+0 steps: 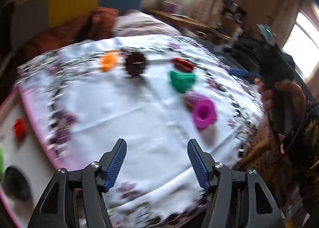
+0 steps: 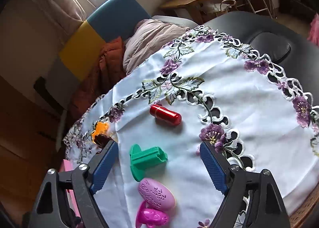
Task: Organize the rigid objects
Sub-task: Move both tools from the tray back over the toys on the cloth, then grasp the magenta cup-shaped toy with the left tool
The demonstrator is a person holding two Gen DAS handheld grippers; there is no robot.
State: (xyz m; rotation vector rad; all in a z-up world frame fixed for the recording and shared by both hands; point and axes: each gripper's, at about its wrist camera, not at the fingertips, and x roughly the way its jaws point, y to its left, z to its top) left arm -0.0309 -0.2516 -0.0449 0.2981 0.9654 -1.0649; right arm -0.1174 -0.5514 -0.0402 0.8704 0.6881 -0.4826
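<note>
Several plastic toy pieces lie on a white embroidered cloth (image 2: 249, 112): a red capsule (image 2: 165, 115), a green mould (image 2: 146, 160), a pink egg shape (image 2: 156, 194), a magenta mould (image 2: 151, 217), an orange piece (image 2: 100, 127) and a dark brown piece (image 2: 103, 138). My right gripper (image 2: 158, 145) is open above the green mould, and its pads touch nothing. In the blurred left wrist view, my left gripper (image 1: 156, 144) is open and empty over bare cloth. The magenta mould (image 1: 204, 113) and green mould (image 1: 182, 80) lie ahead to its right.
A white tray with a pink rim (image 1: 30, 112) sits at the left and holds a red piece (image 1: 19, 128) and a black piece (image 1: 16, 182). A person's hand (image 1: 267, 92) shows at the right. A bed, a colourful headboard (image 2: 103, 28) and a black chair (image 2: 269, 46) surround the table.
</note>
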